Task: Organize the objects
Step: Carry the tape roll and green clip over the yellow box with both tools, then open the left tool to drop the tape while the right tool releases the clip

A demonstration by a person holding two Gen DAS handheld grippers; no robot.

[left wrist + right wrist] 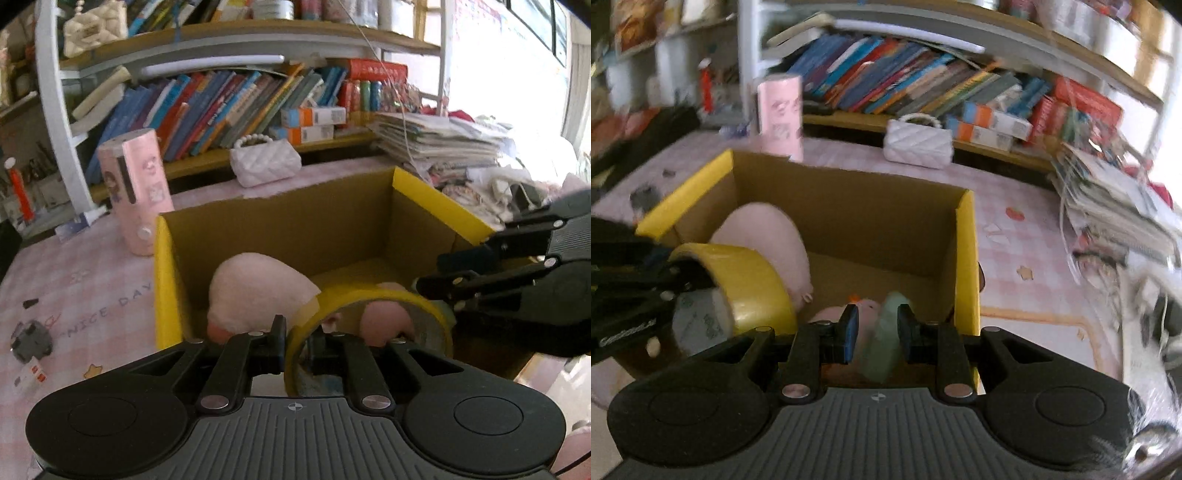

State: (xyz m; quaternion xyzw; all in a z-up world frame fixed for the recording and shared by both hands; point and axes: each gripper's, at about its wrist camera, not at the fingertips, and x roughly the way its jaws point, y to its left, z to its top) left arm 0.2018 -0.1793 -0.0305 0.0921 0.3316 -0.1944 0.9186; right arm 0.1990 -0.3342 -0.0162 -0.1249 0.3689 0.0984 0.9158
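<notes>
An open cardboard box (280,221) with yellow-edged flaps stands on the pink table; it also shows in the right wrist view (849,214). A pink plush toy (255,291) lies inside it (764,236). My left gripper (297,345) is shut on the wall of a yellow tape roll (369,295) and holds it over the box's near side; the roll also shows in the right wrist view (750,284). My right gripper (875,328) holds a pale green object (882,343) between its fingers over the box's right corner, and it shows at the right of the left wrist view (480,273).
A pink cylindrical bottle (136,192) stands left of the box. A white quilted purse (264,164) sits behind it. A bookshelf (236,107) runs along the back. A stack of papers (443,144) lies at the right. Small items (29,343) lie on the table's left.
</notes>
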